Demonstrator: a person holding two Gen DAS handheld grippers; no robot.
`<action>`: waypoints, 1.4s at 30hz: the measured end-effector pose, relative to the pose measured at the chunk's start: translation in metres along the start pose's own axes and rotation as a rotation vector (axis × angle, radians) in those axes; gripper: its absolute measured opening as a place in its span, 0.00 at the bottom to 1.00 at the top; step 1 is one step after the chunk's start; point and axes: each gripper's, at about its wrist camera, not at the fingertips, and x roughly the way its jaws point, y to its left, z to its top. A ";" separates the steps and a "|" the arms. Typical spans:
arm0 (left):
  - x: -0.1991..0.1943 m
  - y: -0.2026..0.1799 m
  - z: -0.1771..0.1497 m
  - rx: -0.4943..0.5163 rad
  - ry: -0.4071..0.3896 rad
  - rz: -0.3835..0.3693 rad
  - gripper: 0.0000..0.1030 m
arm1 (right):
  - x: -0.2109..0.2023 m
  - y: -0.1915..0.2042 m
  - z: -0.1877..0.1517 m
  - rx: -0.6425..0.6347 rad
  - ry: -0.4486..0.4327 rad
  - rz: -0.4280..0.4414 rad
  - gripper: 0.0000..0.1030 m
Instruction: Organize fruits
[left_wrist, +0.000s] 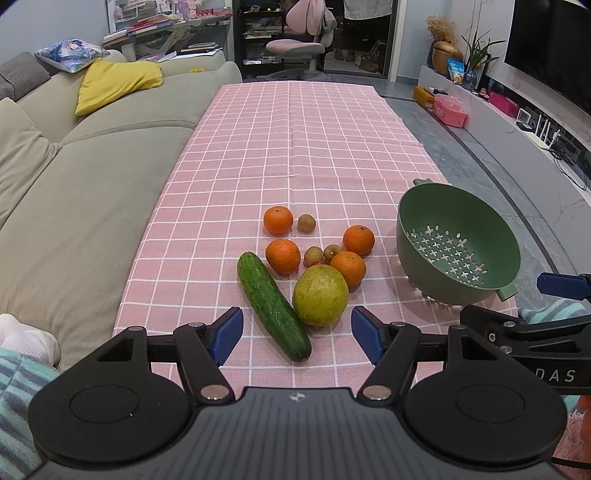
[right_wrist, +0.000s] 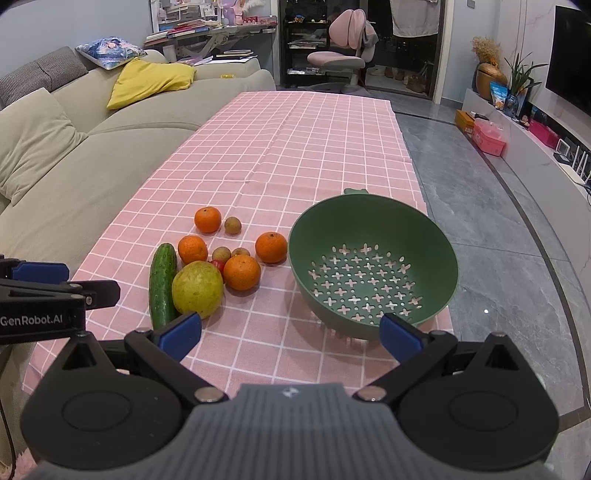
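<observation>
On the pink checked tablecloth (left_wrist: 295, 147) lies a cluster of fruit: a cucumber (left_wrist: 272, 305), a large yellow-green fruit (left_wrist: 320, 294), several oranges (left_wrist: 283, 256) and small brown lychee-like fruits (left_wrist: 306, 223). A green colander (left_wrist: 458, 243) stands empty to their right. My left gripper (left_wrist: 297, 336) is open just before the cucumber and the yellow-green fruit, holding nothing. In the right wrist view the cucumber (right_wrist: 162, 284), yellow-green fruit (right_wrist: 197, 288) and a small red fruit (right_wrist: 218, 264) lie left of the colander (right_wrist: 373, 266). My right gripper (right_wrist: 290, 332) is open and empty in front of the colander's near rim.
A beige sofa (left_wrist: 85, 177) with a yellow cushion (left_wrist: 114, 83) runs along the table's left edge. Grey floor (right_wrist: 491, 229) lies to the right, with a low shelf of boxes (left_wrist: 448, 109) beyond. The colander sits close to the table's right edge.
</observation>
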 end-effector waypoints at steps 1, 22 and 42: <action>0.000 0.000 0.000 0.000 0.000 0.000 0.77 | 0.000 0.000 0.000 0.000 0.000 0.000 0.96; -0.002 0.001 0.000 -0.003 0.005 0.007 0.77 | 0.000 0.000 0.000 0.001 0.000 0.000 0.96; -0.002 0.003 -0.001 -0.007 0.009 0.007 0.77 | 0.001 0.000 -0.002 0.002 0.001 0.003 0.96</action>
